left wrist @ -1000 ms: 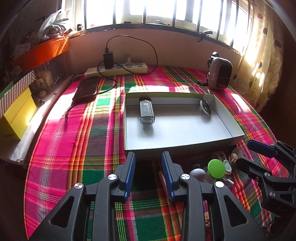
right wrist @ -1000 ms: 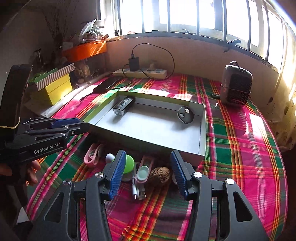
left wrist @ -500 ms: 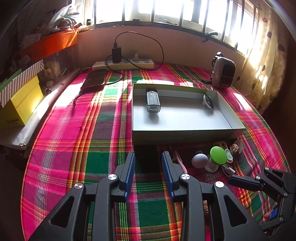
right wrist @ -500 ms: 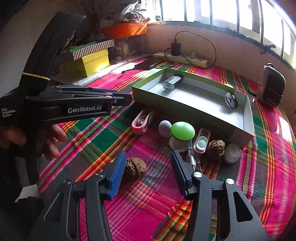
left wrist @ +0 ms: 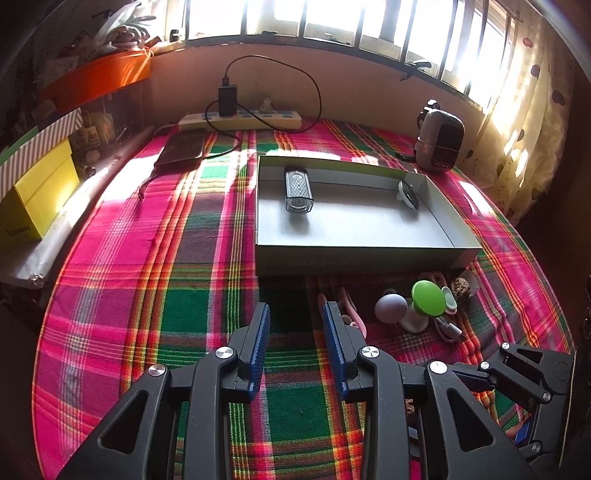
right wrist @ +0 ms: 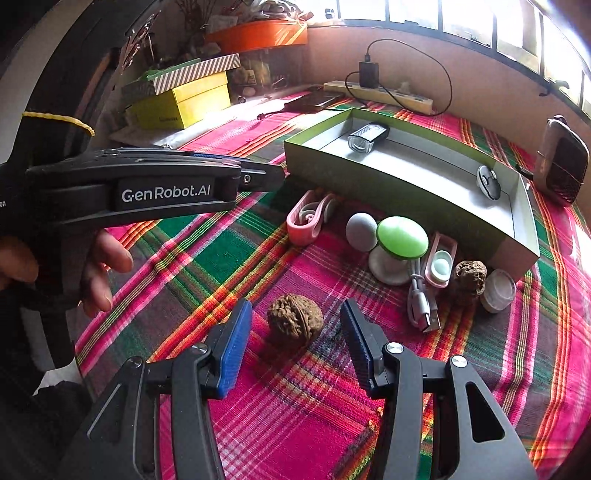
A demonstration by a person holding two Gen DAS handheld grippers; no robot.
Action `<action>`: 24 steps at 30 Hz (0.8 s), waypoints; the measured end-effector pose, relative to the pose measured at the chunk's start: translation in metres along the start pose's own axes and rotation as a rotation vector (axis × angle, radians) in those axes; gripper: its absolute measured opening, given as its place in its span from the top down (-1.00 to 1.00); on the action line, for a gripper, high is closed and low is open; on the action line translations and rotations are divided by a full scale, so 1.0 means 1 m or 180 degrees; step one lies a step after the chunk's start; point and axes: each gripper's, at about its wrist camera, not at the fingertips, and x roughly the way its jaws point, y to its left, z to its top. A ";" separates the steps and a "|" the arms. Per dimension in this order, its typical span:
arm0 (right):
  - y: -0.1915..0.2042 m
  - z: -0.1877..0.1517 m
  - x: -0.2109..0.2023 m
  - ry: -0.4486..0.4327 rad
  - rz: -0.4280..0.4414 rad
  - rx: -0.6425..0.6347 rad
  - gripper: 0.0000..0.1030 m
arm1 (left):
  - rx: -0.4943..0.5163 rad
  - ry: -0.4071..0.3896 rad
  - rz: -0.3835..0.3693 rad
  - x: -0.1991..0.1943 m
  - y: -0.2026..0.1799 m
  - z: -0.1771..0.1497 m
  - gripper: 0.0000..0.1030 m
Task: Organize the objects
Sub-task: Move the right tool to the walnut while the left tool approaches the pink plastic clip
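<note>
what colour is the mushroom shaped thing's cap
Bright green cap on a white base, clearest in the right wrist view.

We see a tablecloth [right wrist: 258, 258] in pink, green and yellow plaid under a brown walnut [right wrist: 294, 324]. Our black grippers carry blue pads [right wrist: 236, 347]. The box [right wrist: 388, 184] is pale green outside, grey within. Nearby sit a lime-green dome [right wrist: 402, 237], a pink clip [right wrist: 308, 221], a yellow carton [right wrist: 184, 103] and an orange tray [right wrist: 258, 35].
</note>
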 end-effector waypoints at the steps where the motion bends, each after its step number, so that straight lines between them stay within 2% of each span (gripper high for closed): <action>1: 0.000 0.000 0.001 0.0012 -0.0008 0.0002 0.15 | 0.0005 0.0004 -0.0006 0.000 0.000 0.000 0.45; 6: 0.001 0.000 0.002 0.0025 -0.0099 -0.0036 0.32 | 0.0015 0.0023 -0.0080 0.000 -0.003 -0.001 0.45; 7: 0.001 0.000 0.002 0.0024 -0.0117 -0.0042 0.40 | 0.0015 0.0024 -0.0101 0.000 -0.003 -0.001 0.44; 11: 0.000 -0.001 0.002 0.0019 -0.0142 -0.0053 0.40 | 0.0025 0.0007 -0.0205 -0.001 -0.007 -0.001 0.36; 24: -0.021 -0.007 -0.012 -0.0080 -0.0384 0.0227 0.40 | 0.0180 0.0161 -0.0233 0.013 -0.024 -0.005 0.35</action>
